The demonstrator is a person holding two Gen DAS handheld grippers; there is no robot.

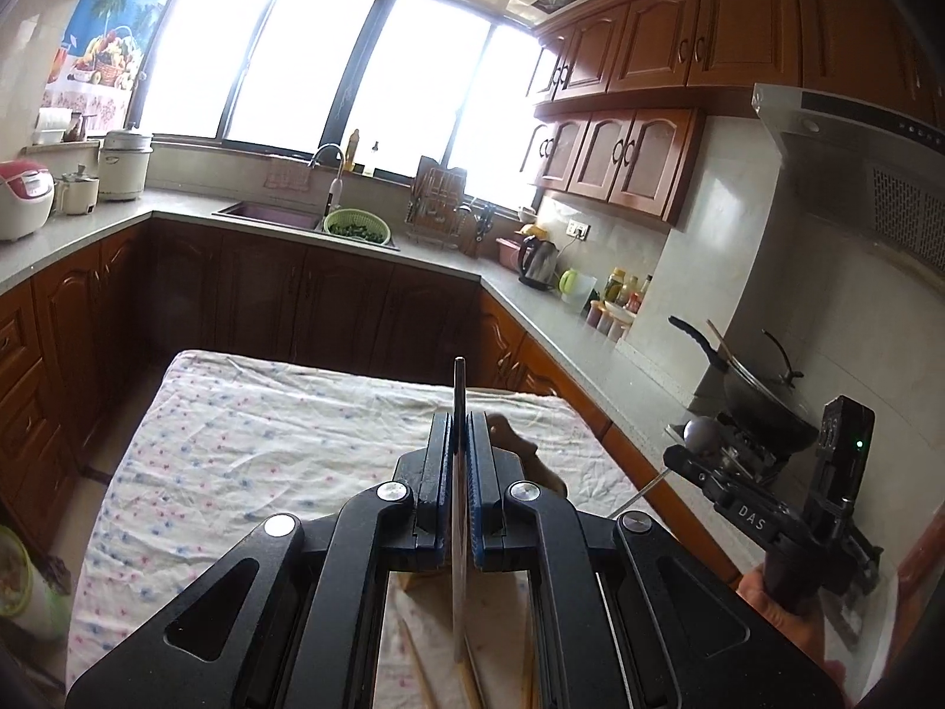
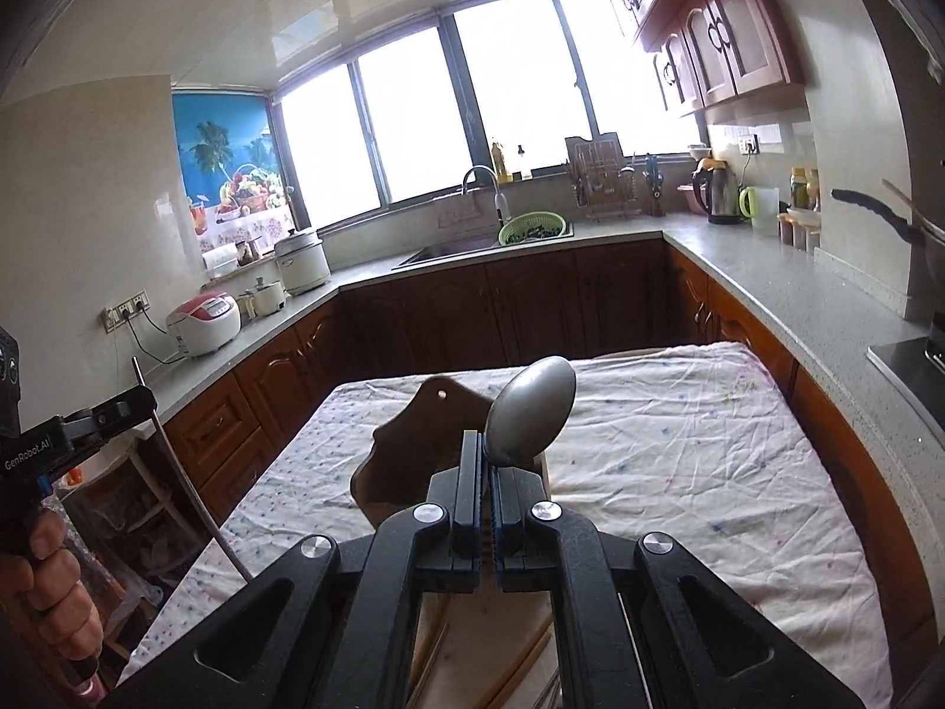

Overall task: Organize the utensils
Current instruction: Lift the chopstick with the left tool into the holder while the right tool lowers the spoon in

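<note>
1. Above the cloth-covered table [image 2: 679, 443], we see the right gripper [image 2: 492, 461] clenched on a metal spoon [image 2: 531, 410]. Its dull grey oval bowl stands up past the fingertips, back face toward the camera, with a soft sheen along one edge. The handle is hidden between the blue-lined pads.

2. We see the left gripper [image 1: 462, 422] clamped on a thin flat metal utensil [image 1: 459, 390]. It shows edge-on as a narrow grey strip that pokes up beyond the fingertips and runs down between the fingers toward the camera. What kind of utensil it is we cannot tell from this view.

3. From the right wrist view, the same left-held utensil [image 2: 183, 472] appears as a long, slim, slightly curved metal shaft hanging below the left gripper [image 2: 139, 396], over the table's left edge. A hand [image 2: 53, 585] grips the handle.

4. Behind the spoon a dark brown wooden holder [image 2: 425, 431] with a shaped back and a small hole near its top sits on the white, speckled cloth.

5. Below both grippers, near the table's front edge, several wooden chopsticks [image 2: 514, 673] lie on the cloth.
</note>
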